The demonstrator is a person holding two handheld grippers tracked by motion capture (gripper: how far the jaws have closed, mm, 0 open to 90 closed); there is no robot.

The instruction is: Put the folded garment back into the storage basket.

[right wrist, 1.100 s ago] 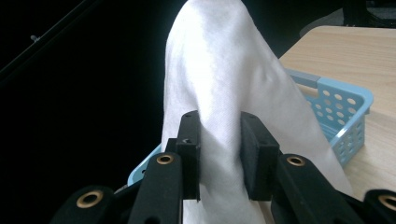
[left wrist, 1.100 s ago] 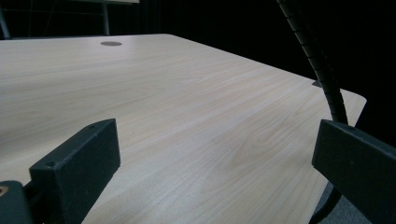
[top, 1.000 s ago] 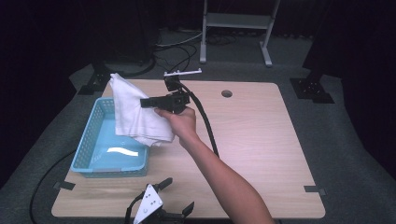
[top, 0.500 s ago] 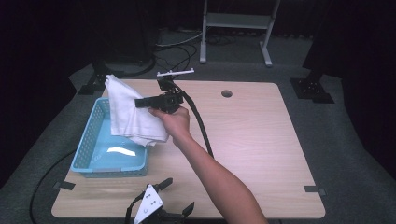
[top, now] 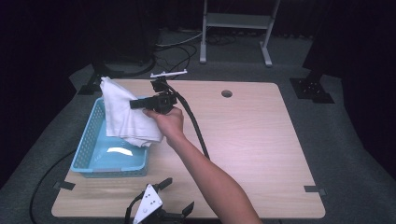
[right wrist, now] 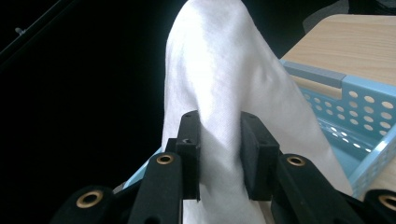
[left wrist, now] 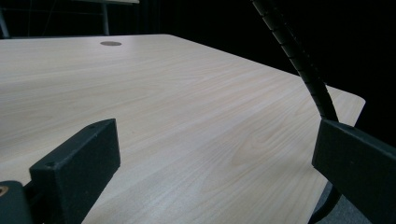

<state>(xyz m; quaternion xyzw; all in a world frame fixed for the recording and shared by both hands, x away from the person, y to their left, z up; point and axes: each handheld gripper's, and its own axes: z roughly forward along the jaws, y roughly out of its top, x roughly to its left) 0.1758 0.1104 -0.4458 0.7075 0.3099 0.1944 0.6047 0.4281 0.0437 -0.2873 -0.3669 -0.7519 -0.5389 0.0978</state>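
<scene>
— What sits at the left of the high view?

— A light-blue perforated plastic basket (top: 88,151) on the pale wooden bench (top: 261,140), at about nine o'clock from the bench's middle. A crumpled white cloth (top: 122,116) hangs over its far end, lifted clear of the basket floor.

— What holds the cloth?

— The right gripper (top: 140,103), held in a hand (top: 166,122). In the right gripper view its jaws are pressed together on a fold of the cloth (right wrist: 219,93), with the basket rim (right wrist: 364,100) at three o'clock.

— And the left gripper?

— The left gripper (top: 173,198) lies at the bench's near edge, six o'clock, with no hand on it. Its own view shows the jaws spread wide apart over bare wood; whether they touch the surface is hard to tell. A black ribbed cable (left wrist: 299,60) crosses at one o'clock.
</scene>
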